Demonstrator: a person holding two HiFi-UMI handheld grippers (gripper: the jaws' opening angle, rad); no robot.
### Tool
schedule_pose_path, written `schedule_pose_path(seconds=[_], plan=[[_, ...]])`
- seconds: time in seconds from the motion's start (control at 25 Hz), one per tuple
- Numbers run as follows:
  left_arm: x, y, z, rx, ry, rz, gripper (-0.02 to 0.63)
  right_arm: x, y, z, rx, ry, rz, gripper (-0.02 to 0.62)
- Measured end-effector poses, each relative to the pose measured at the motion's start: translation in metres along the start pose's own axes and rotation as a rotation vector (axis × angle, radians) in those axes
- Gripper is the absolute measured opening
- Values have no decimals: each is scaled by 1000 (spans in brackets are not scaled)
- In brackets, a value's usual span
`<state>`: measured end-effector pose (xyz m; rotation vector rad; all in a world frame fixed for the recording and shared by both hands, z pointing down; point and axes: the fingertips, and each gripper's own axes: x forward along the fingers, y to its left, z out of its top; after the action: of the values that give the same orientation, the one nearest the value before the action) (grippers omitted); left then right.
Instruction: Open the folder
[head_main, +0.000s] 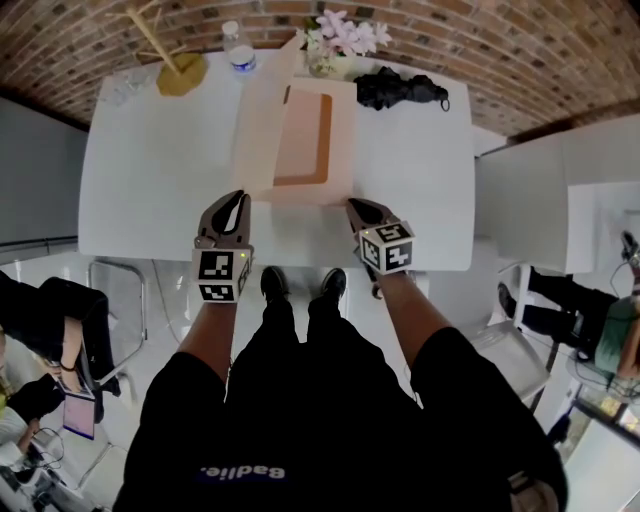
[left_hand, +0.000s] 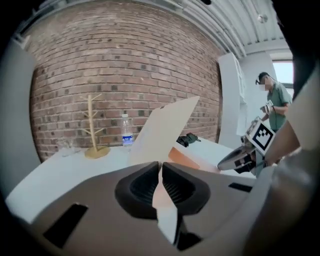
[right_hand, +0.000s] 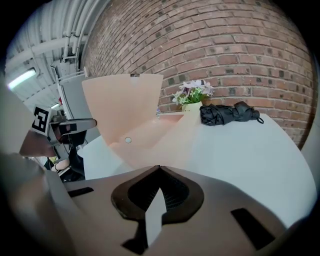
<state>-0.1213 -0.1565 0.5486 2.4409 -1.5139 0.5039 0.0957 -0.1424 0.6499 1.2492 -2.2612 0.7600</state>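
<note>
Left claw (left_hand: 160, 165) seemingly pinches peach folder (head_main: 300, 140), cover half raised.

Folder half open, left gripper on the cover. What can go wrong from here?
The left gripper pinches only the thin edge of the cover; it may slip out and drop shut.
The water bottle stands near the cover's far corner; swinging it open could knock it over.
The right gripper sits at only the near corner of the folder, so the base may slide.

Loft-style shared office.
Brick wall (left_hand: 125, 65) behind the white surface (head_main: 150, 180), bare ceiling pipes (right_hand: 55, 35) above it, seated people (head_main: 45, 310) beside it.
</note>
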Motion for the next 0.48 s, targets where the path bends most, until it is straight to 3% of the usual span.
schedule_pose_path(seconds=[0.32, 0.48], plan=[[-20, 55, -7, -458, -127, 137, 21, 1, 2, 0, -17, 16, -3, 28], [-26, 78, -19, -586, -158, 202, 18, 0, 1, 0, -23, 15, -2, 28]])
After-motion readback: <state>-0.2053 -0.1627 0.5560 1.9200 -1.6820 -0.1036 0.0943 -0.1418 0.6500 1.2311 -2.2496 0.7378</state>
